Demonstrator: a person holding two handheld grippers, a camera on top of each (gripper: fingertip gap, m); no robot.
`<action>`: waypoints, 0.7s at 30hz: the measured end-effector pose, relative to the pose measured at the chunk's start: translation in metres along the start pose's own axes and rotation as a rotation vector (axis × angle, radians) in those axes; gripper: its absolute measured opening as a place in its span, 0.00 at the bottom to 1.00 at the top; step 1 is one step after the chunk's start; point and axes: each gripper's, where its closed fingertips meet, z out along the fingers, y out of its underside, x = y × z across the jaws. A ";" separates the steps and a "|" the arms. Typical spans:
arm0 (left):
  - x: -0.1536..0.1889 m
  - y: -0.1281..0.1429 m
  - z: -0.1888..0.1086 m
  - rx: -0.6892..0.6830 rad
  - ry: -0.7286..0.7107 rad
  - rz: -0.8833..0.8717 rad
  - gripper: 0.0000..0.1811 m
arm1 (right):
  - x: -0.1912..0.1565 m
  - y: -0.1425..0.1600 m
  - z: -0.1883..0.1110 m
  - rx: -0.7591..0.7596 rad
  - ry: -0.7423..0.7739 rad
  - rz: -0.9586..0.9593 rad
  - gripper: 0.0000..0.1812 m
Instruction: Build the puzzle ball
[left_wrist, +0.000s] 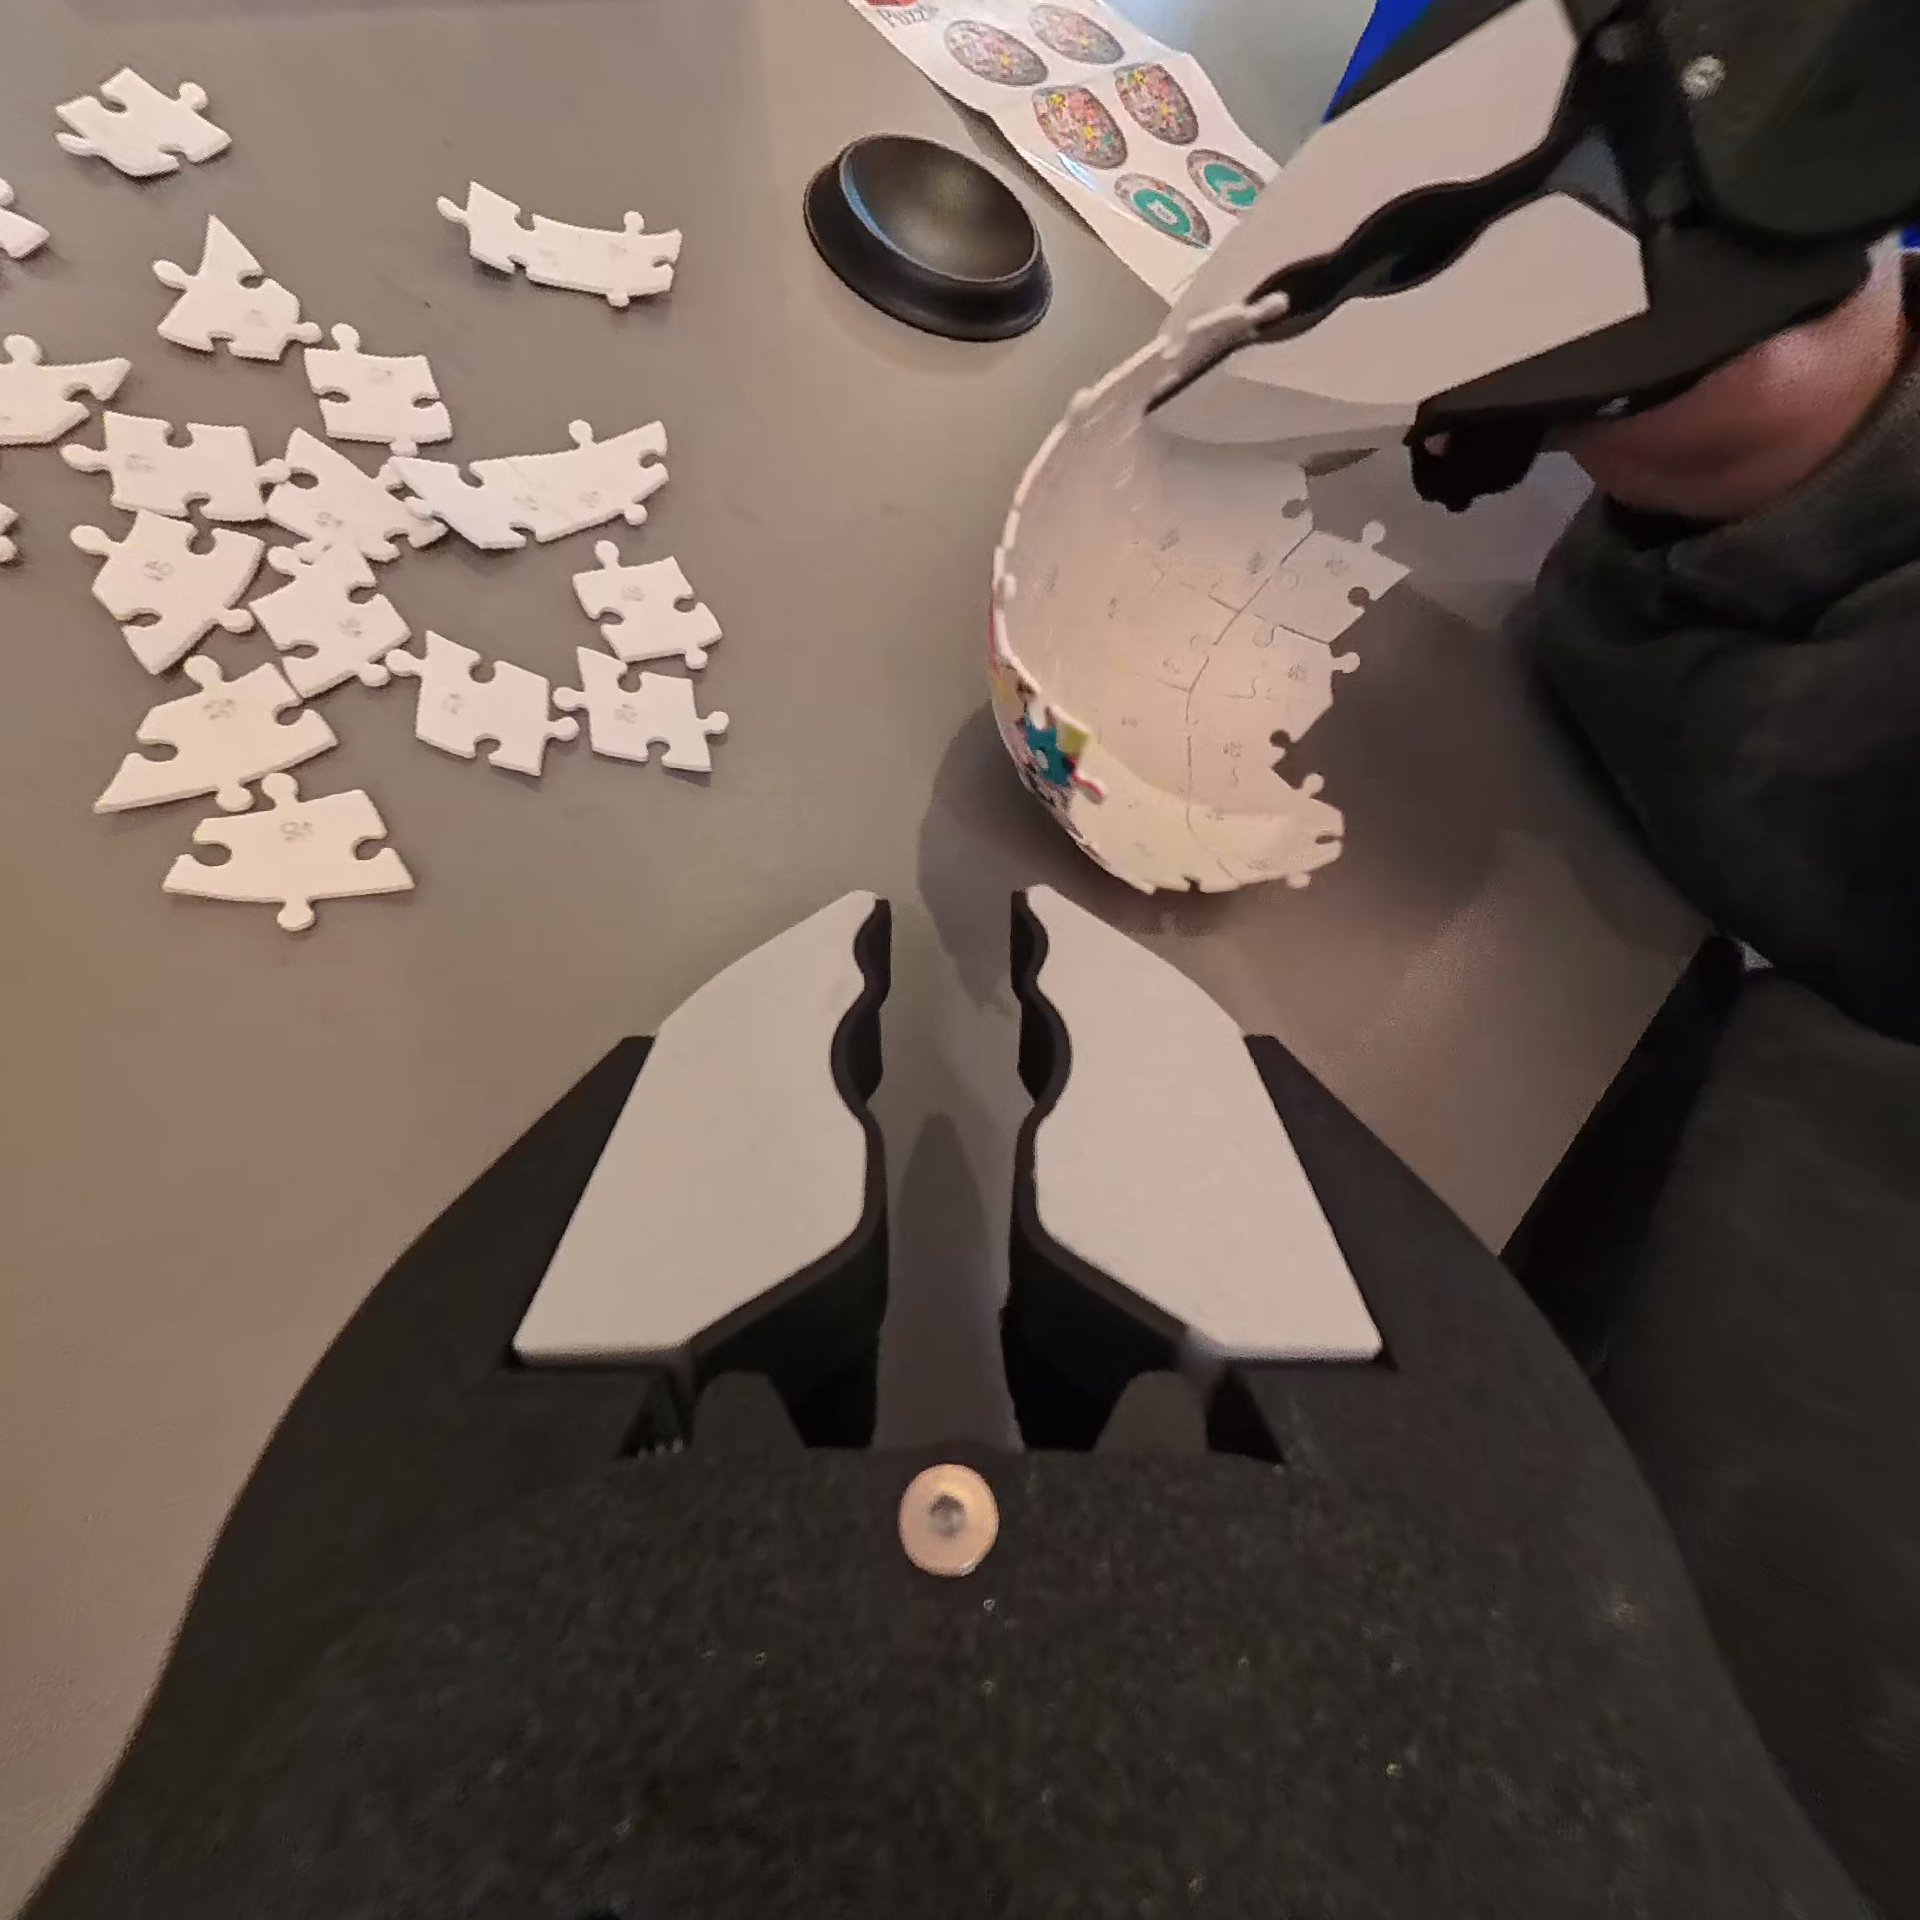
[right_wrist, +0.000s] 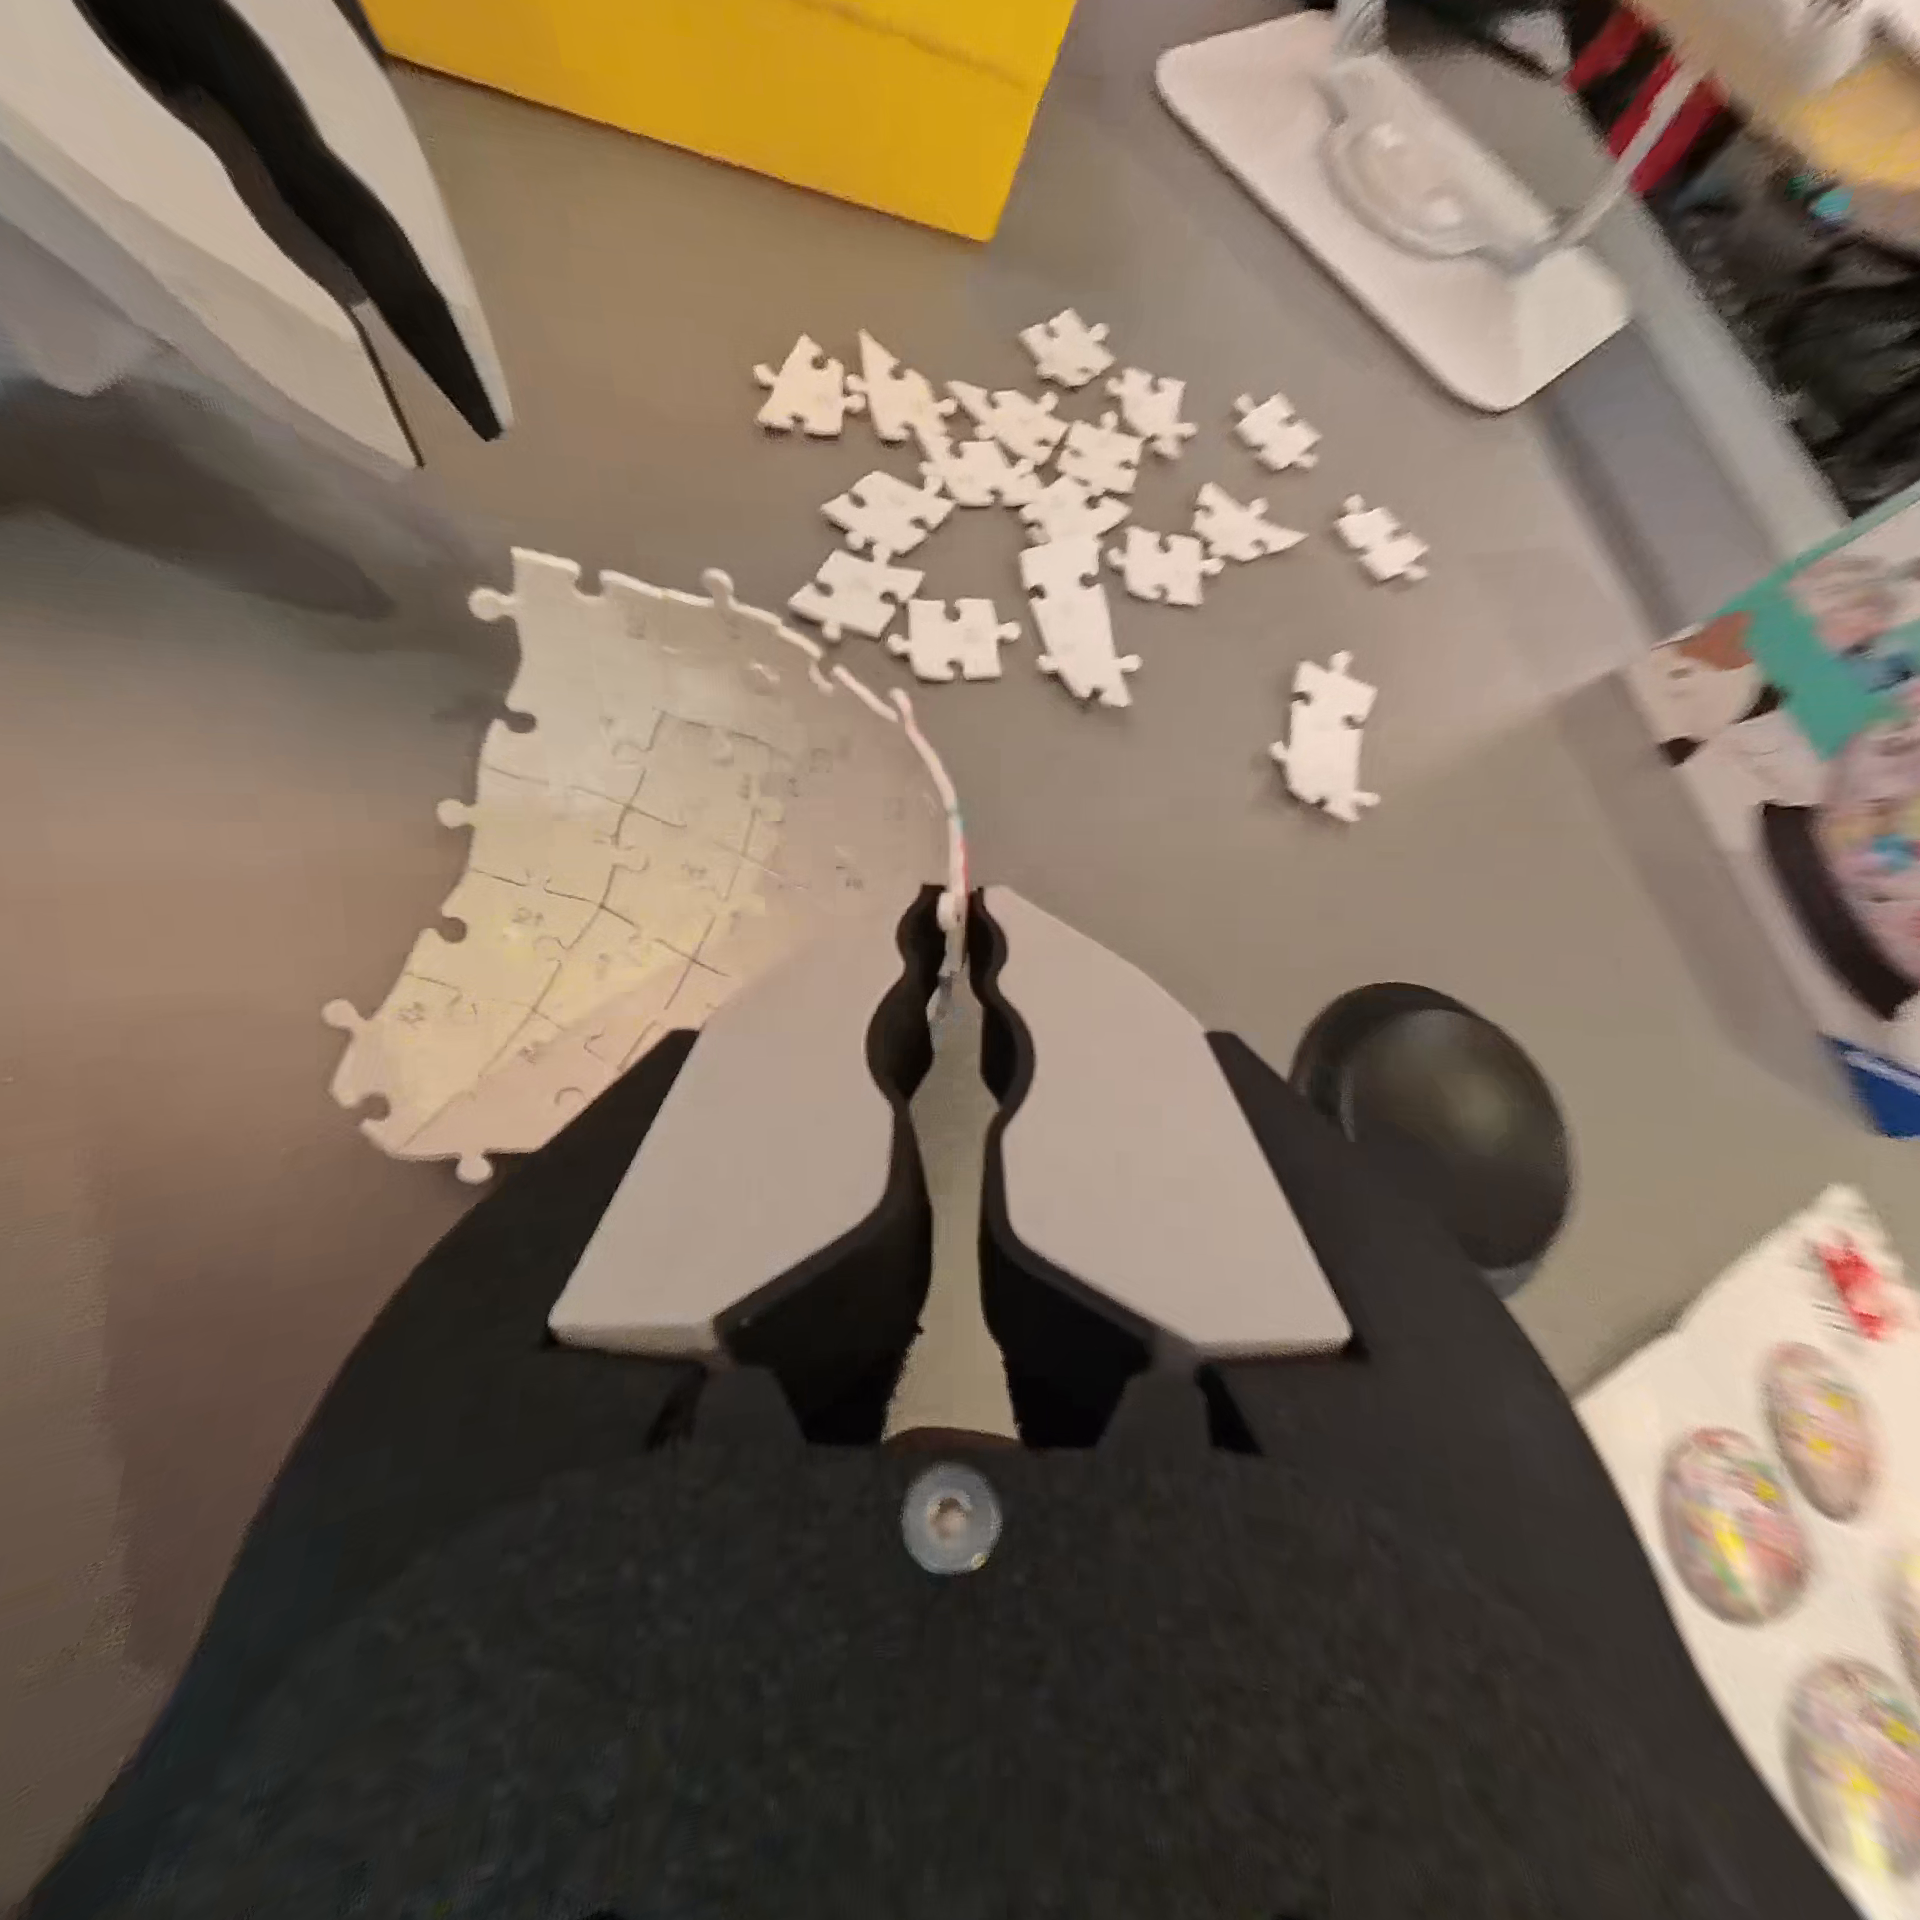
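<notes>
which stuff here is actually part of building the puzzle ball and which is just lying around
For the job:
- half-built ball shell, pinched at its rim by the right gripper
- loose white pieces
- black ring stand
- picture sheet
- left gripper, open and empty

Lying about:
- yellow box
- clear glass vessel on a white base

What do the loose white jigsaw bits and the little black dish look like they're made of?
The loose pieces look like thin rigid plastic, matte white: crisp edges and a slight curve. It could be coated card. The black dish looks like moulded plastic or metal with a satin finish: soft highlights run around its hollow.
</notes>
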 end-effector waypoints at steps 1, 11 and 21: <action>0.002 0.000 0.001 -0.003 0.006 0.006 0.12 | 0.000 0.003 0.002 0.002 -0.040 0.021 0.02; 0.041 0.000 0.013 -0.019 0.220 -0.006 0.26 | -0.007 0.012 0.014 0.004 -0.348 -0.015 0.04; 0.055 0.006 0.029 -0.070 0.267 -0.016 0.27 | -0.010 0.010 0.023 0.017 -0.430 0.015 0.10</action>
